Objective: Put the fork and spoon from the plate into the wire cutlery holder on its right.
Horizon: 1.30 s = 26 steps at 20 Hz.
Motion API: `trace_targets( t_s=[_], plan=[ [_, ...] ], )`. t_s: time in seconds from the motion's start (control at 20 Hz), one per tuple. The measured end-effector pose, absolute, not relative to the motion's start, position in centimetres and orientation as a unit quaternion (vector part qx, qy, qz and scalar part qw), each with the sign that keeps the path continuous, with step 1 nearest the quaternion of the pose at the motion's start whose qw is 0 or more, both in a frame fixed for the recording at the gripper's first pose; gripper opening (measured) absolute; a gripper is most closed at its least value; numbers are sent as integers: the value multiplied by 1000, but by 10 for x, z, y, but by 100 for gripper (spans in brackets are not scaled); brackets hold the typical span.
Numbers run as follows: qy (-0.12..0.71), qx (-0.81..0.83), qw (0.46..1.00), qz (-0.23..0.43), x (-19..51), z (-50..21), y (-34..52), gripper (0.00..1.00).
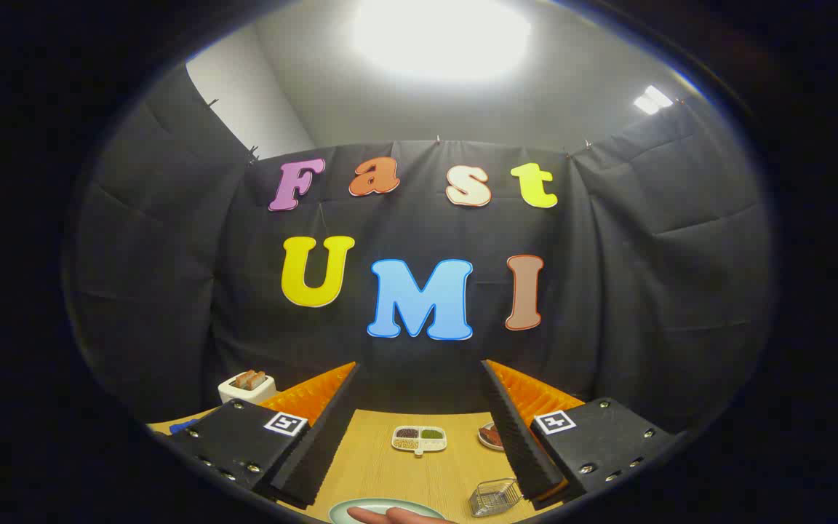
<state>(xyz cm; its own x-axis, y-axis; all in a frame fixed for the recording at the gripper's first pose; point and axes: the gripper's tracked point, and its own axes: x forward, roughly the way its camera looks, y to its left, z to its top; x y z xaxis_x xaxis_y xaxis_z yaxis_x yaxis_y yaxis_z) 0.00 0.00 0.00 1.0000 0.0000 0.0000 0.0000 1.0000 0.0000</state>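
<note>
The gripper (pixel 419 437) hangs above the table (pixel 390 473) with its fingers spread wide, holding nothing. Between them, near the lower edge, lies the plate (pixel 361 509), a person's fingertips (pixel 390 515) resting on it. The wire cutlery holder (pixel 495 497) stands empty beside it. Fork and spoon cannot be made out; judged from this, no transfer is yet done

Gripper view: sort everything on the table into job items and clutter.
Job: pale green round plate, a person's fingers on it; wire mesh cutlery holder; tool, open.

Clutter: white divided dish of seasonings; white toaster holding toast; small plate of reddish food.
</note>
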Motion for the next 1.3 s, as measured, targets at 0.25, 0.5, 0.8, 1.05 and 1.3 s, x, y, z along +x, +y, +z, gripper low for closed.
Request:
trace_targets(
  t_s=[0.25, 0.5, 0.8, 1.05, 1.3],
  plan=[
    [1, 26, 1000, 15, 17, 9, 14, 98],
    [3, 30, 999, 16, 15, 7, 16, 98],
    [33, 4, 999, 14, -1, -17, 2, 98],
    [93, -1, 996, 7, -13, -57, -19, 98],
    [146, 2, 989, 1, -19, -96, -36, 98]
  ],
)
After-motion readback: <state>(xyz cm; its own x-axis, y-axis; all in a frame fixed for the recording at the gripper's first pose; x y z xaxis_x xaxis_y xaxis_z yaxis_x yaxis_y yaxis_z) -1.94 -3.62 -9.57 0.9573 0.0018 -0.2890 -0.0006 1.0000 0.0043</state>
